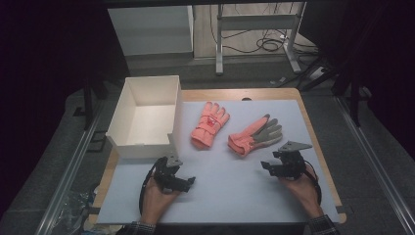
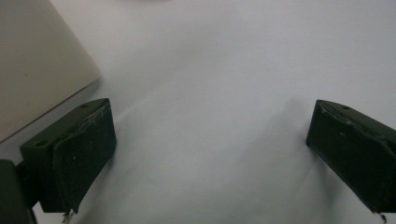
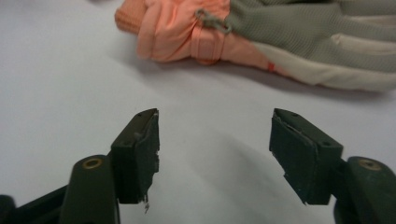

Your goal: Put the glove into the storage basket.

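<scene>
A white sheet [image 1: 230, 171] covers most of a wooden table [image 1: 313, 132], and on it lie two salmon-pink winter gloves. The right gripper [image 1: 266, 167], held in the person's right hand [image 1: 301, 188], sits low over the sheet just short of the nearer glove [image 1: 254, 135], which lies palm up with its grey palm patch showing and its cuff turned toward the gripper. In the right gripper view that glove [image 3: 261, 35] stretches across the top of the picture, the pink cuff at left with a small grey loop on it, the grey palm at right; the two black jaws stand apart with bare sheet between them, released and holding nothing, and they do not touch the glove. The second glove [image 1: 210, 125] lies back up, a little to the left, fingers pointing away from the person, apart from the first. The left gripper [image 1: 188, 182], in the left hand [image 1: 156, 196], rests near the front corner of an open white box [image 1: 144, 115] that stands at the table's left side. In the left gripper view its jaws are spread wide over plain sheet, gripping nothing, with the box wall [image 2: 37, 65] at upper left.
</scene>
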The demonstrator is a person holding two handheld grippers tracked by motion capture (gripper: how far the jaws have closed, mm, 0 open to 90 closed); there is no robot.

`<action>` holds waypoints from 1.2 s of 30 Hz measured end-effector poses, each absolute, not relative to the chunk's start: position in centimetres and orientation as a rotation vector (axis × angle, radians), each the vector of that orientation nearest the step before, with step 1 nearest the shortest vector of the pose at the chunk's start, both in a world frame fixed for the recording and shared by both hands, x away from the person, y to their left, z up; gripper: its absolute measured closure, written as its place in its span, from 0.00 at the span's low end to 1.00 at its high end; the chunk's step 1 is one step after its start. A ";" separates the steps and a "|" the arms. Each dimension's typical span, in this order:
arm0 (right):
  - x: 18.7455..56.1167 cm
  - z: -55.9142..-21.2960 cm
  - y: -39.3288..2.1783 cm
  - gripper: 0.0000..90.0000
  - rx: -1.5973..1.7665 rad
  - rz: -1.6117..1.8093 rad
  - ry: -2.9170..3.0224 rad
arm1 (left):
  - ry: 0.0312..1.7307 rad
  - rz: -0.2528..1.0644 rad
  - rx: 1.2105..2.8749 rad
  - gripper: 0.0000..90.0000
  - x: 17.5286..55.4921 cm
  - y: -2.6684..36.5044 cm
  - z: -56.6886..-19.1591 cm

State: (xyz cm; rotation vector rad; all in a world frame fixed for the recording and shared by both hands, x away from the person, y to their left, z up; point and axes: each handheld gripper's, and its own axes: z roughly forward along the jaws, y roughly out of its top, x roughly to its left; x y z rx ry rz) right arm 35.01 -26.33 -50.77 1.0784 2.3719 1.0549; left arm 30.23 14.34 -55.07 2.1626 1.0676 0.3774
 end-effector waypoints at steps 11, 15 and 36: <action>37.5 -48.6 -26.1 0.43 1.098 1.116 2.329 | 1.068 0.378 2.162 0.02 30.2 14.3 -55.1; 38.5 -48.2 -25.7 0.49 1.096 1.127 2.323 | 1.068 0.378 2.162 0.02 30.2 14.3 -55.1; 43.1 -48.8 -22.4 0.55 1.203 1.094 2.309 | 1.067 0.378 2.162 0.02 30.2 14.3 -55.1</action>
